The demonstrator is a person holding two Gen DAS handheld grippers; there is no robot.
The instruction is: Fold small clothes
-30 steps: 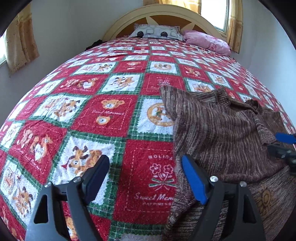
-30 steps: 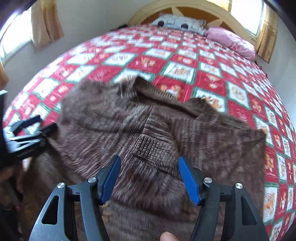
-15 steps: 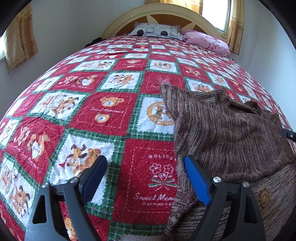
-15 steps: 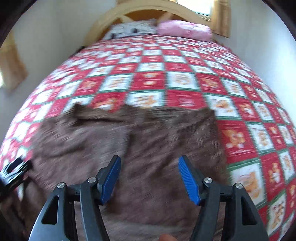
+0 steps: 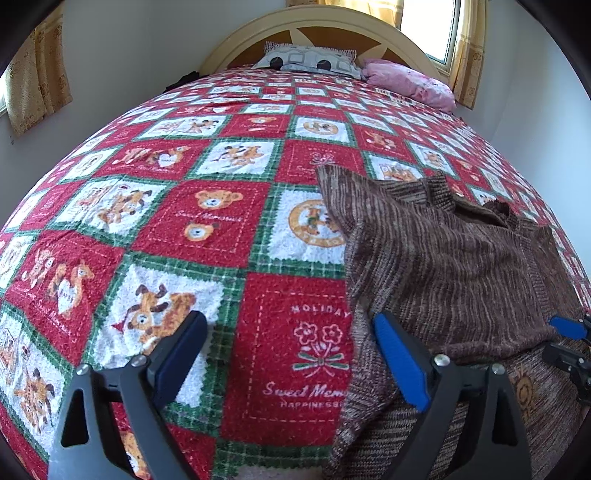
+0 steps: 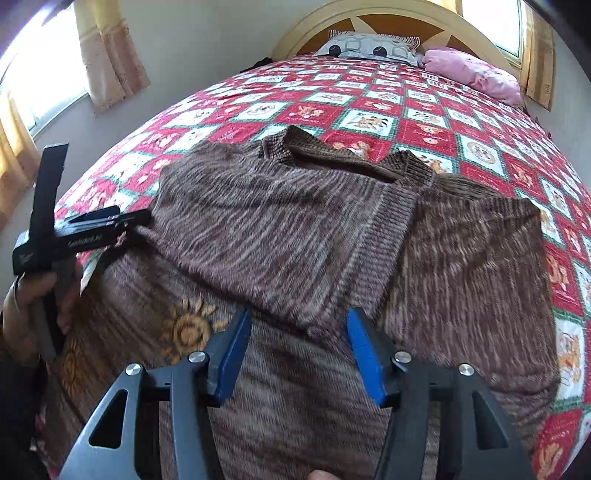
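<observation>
Brown knitted sweater (image 6: 280, 236) lies on the near right part of the bed, spread over the red, white and green patchwork quilt (image 5: 207, 221), with one sleeve folded across its chest and its neck opening facing the headboard (image 6: 399, 22). Far up the bed sit a grey-and-white patterned pillow (image 5: 310, 61) and a pink pillow (image 5: 410, 83), both well apart from the garment. The left gripper (image 5: 291, 350) hovers with its jaws wide apart and nothing between them, one finger over the quilt and the blue-padded one just beside the sweater's left edge. The right gripper (image 6: 299, 347) is also spread wide and holds nothing, hanging over the lower middle of the sweater near the folded sleeve's cuff. Bare quilt stretches to the left of the garment and beyond its collar; on the right a narrower strip of quilt runs along the bed's edge. Only the right wrist view shows the sun emblem (image 6: 188, 328) on the sweater's lower front clearly, the whole collar, and the person's left hand (image 6: 26, 314) gripping its tool. The left wrist view shows the wide stretch of quilt to the garment's left and the tips of the right gripper at its right border.
</observation>
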